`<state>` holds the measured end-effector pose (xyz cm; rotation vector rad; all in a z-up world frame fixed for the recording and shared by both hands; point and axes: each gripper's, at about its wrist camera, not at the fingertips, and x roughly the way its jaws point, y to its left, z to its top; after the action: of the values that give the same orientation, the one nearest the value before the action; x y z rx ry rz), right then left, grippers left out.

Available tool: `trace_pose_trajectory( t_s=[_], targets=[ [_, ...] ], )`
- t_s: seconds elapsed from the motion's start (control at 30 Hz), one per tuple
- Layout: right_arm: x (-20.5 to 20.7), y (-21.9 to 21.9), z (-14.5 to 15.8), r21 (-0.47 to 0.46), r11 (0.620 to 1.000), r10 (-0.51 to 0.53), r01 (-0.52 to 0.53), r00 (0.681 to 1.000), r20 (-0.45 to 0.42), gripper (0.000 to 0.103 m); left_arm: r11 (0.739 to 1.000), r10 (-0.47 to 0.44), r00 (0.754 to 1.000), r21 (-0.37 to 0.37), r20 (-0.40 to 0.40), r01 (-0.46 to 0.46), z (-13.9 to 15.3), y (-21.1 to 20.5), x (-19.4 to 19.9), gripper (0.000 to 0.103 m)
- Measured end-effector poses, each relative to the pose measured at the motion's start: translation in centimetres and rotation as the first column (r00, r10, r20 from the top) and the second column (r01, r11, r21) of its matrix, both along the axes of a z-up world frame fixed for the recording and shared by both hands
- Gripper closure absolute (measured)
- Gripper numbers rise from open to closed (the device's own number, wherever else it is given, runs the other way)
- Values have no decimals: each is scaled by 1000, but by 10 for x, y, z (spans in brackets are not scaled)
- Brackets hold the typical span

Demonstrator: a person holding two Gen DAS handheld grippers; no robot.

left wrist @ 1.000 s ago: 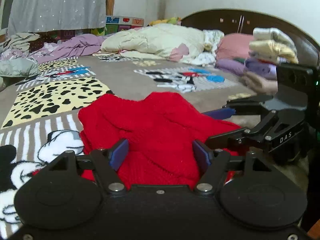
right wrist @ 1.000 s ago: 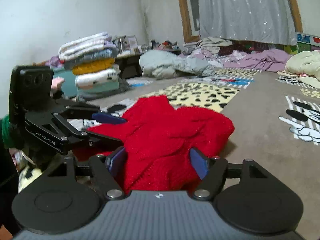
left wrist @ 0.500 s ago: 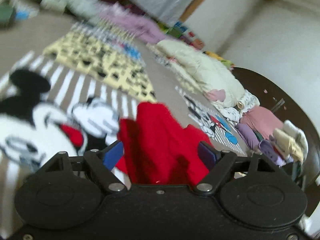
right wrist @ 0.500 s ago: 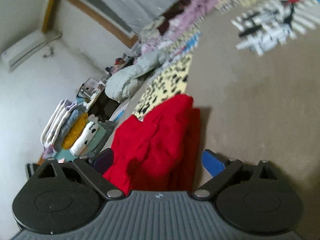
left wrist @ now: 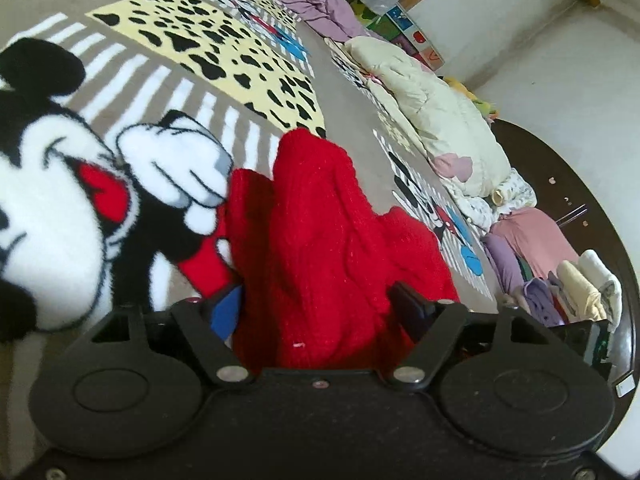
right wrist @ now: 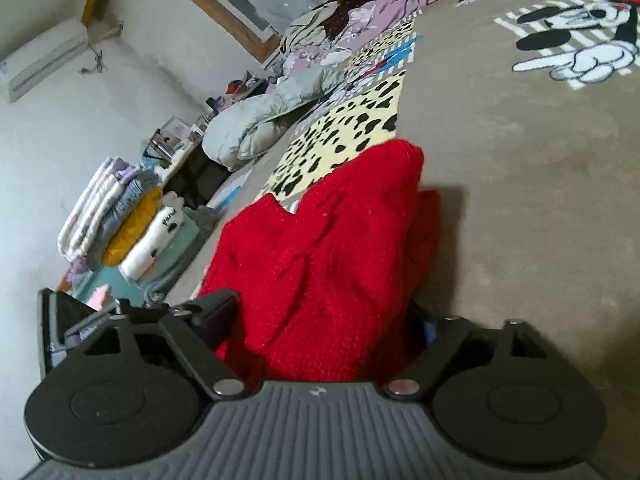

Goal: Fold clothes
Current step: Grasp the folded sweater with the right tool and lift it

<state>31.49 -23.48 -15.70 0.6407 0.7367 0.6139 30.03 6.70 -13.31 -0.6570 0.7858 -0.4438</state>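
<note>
Here, both grippers' fingers (left wrist: pixel 226 312) straddle red sweater (left wrist: pixel 320 232).

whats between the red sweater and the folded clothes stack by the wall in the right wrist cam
In the right wrist view, only the bare brown blanket separates the red sweater from the folded stack.

We see a fuzzy red knit sweater (left wrist: pixel 320 240), a plush printed cartoon blanket (left wrist: pixel 132 92), our matt black plastic gripper (left wrist: pixel 320 308) with shiny metal pivot bolts (left wrist: pixel 405 373), a ribbed grey plastic gripper (right wrist: pixel 320 332).
</note>
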Motion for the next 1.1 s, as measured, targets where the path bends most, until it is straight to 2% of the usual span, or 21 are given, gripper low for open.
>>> trace_pose_trajectory(
  t_s=[0.13,0.23,0.3,0.33,0.37,0.4,0.43,0.5,0.63,0.8,0.97,1.1],
  targets=[
    [-2,-6,-1,54,999,0,0,1000,-2,34,998,13,1000,-65,-8,-13,0,4,-4,44],
    [-7,-12,7,114,993,-5,4,1000,15,40,991,16,1000,-129,-3,-16,8,5,-8,47],
    [-15,-19,21,131,991,-9,6,1000,26,40,984,13,1000,-179,0,-12,14,6,-11,47],
    [-19,-22,28,137,991,-12,8,999,32,40,985,10,1000,-174,-2,-10,14,5,-12,46],
    [-23,-26,32,118,993,-22,18,999,34,35,986,8,1000,-168,-4,-8,13,4,-14,44],
    [-24,-30,29,69,997,-44,43,999,15,28,987,6,1000,-163,-6,-7,13,3,-15,38],
    [-25,-33,26,19,998,-68,68,998,-3,16,988,3,1000,-157,-8,-5,12,2,-16,30],
    [-26,-39,18,-76,990,-120,117,992,-36,15,989,-1,1000,-147,-12,-1,11,1,-19,26],
    [-29,-49,16,-47,990,-133,131,990,-38,13,992,-10,1000,-125,-21,7,8,-3,-24,17],
    [-27,-47,7,-7,994,-110,110,993,-47,13,995,-21,999,-98,-32,18,5,-7,-30,17],
    [-27,-34,-1,14,998,-64,65,997,-38,24,998,-24,1000,-65,-17,23,2,-26,-35,19],
    [-27,-34,-6,73,996,-48,51,998,-42,33,996,-14,1000,-84,-20,12,0,-27,-37,34]
  ],
)
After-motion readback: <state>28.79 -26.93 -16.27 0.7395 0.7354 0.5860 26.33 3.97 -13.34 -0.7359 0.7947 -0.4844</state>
